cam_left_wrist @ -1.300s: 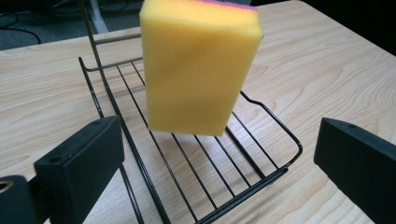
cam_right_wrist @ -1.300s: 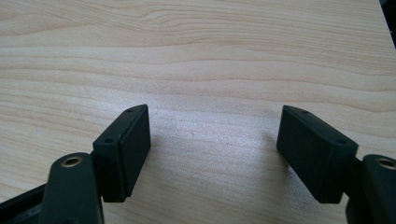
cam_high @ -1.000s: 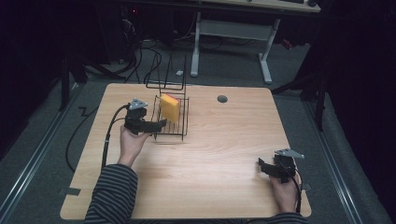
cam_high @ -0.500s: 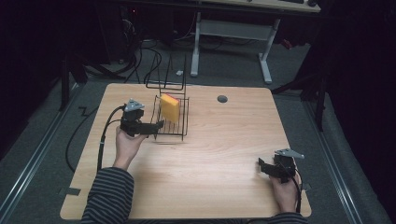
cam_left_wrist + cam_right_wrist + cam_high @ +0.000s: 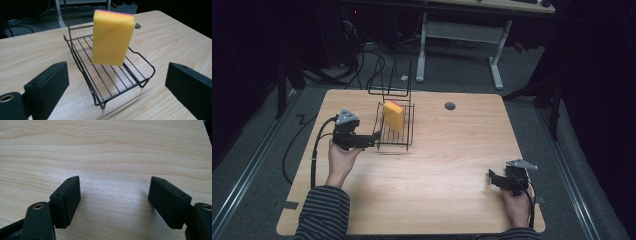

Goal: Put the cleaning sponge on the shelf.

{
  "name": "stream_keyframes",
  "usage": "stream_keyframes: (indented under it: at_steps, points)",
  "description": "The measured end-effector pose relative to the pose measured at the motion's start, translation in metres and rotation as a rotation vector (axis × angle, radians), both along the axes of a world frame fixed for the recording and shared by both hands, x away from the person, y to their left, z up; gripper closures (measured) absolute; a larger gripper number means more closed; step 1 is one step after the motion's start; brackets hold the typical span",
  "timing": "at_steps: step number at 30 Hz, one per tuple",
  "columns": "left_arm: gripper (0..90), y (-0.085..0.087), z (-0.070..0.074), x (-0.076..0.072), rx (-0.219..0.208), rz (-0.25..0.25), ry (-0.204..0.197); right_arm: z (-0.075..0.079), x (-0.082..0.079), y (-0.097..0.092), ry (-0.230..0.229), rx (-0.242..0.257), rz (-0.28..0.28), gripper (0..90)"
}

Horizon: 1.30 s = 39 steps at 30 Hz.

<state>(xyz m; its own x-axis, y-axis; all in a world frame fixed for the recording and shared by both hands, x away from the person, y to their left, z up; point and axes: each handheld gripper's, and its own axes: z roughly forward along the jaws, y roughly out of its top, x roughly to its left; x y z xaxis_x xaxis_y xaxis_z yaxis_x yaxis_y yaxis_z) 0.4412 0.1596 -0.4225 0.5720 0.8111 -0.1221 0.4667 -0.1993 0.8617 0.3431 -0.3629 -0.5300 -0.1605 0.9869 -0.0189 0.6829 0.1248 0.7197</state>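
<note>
On the wooden table (image 5: 452, 165) a black wire rack (image 5: 393, 134) sits at about ten o'clock from the table's middle, with a yellow sponge (image 5: 394, 115) standing upright on end inside it, leaning against the rack's tall back. In the left gripper view the sponge (image 5: 112, 37) shows a thin pink layer along its top edge, and its lower end rests on the rack's wires (image 5: 110, 75).

The left gripper (image 5: 371, 141) is just beside the rack, at its nine o'clock side, and points toward it. Its jaws stand wide apart with nothing between them (they have just been closing a little), and the near corner of the rack lies between the two black pads without touching either.

The right gripper (image 5: 492, 179) rests well apart from the rack, at about four o'clock on the table near its front edge. In the right gripper view its jaws are spread and released, with bare wood (image 5: 112, 157) between them.
</note>
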Motion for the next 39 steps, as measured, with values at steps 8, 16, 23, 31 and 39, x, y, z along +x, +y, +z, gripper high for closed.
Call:
stream_keyframes:
  at_steps: [8, 16, 23, 31, 39]
  points:
    - [5.5, 0.01, 0.001, -0.01, -0.016, 0.025, -0.017, 0.0, 0.0, 0.0, 0.0, 0.0, 0.0, 26.2]
    - [5.5, 0.025, 0.003, -0.023, -0.037, 0.05, -0.032, 0.0, 0.0, 0.0, -0.002, 0.001, 0.0, 26.2]
    - [5.6, 0.032, 0.002, -0.034, -0.04, 0.069, -0.03, 0.0, 0.0, 0.0, 0.001, 0.001, -0.001, 26.2]
    - [5.9, 0.04, 0.001, -0.045, -0.054, 0.087, -0.035, 0.0, 0.0, 0.0, 0.001, 0.001, -0.001, 26.2]
    - [6.5, 0.045, -0.004, -0.052, -0.056, 0.097, -0.031, 0.0, 0.0, 0.0, 0.0, 0.0, 0.0, 26.2]
